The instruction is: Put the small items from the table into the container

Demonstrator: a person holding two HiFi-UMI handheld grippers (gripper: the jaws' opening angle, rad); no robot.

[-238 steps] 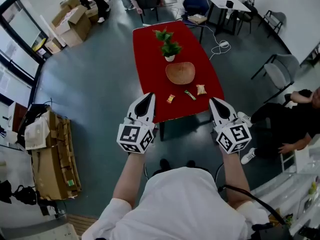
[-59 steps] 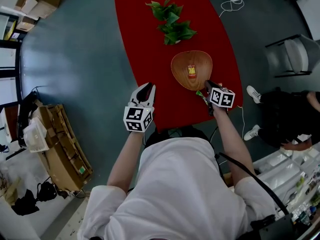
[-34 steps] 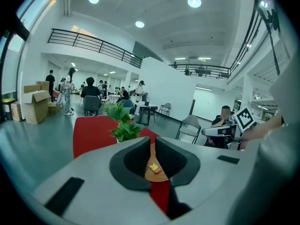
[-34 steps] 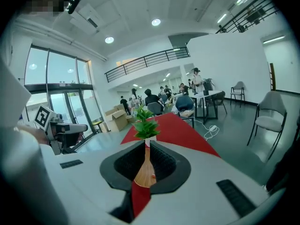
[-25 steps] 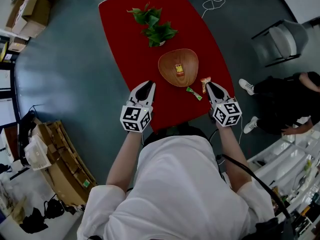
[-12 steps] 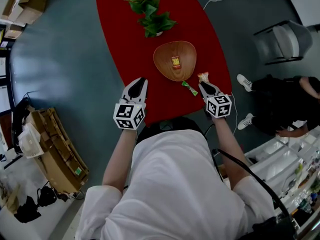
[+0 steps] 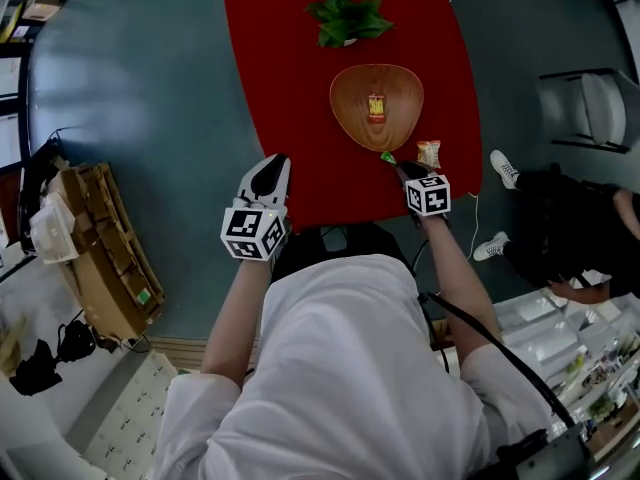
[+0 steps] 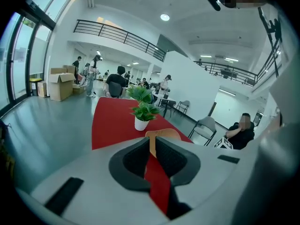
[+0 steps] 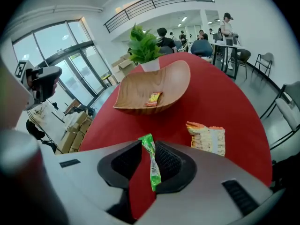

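A wooden bowl (image 7: 347,118) stands on the red table (image 7: 285,88), and a small orange packet (image 7: 376,107) lies inside it. My right gripper (image 7: 398,166) points steeply down just in front of the bowl. Its jaws are opening, and a green packet (image 9: 151,165) lies on the table between them, close against the right-hand pad, with a gap on the other side. To the right of this gripper lies a yellow snack bag (image 9: 206,137). My left gripper (image 7: 268,163) hovers over the table's near left edge, holding nothing, its jaws a narrow slit apart.
A potted plant (image 7: 345,13) stands behind the bowl. A person sits on the floor to the right (image 7: 590,243). An empty chair (image 7: 590,108) stands farther right. Cardboard boxes (image 7: 95,258) are stacked on the floor at the left.
My right gripper has sunk to the table and now straddles the green packet. The left gripper has dropped a little. The bowl and its packet have not moved.
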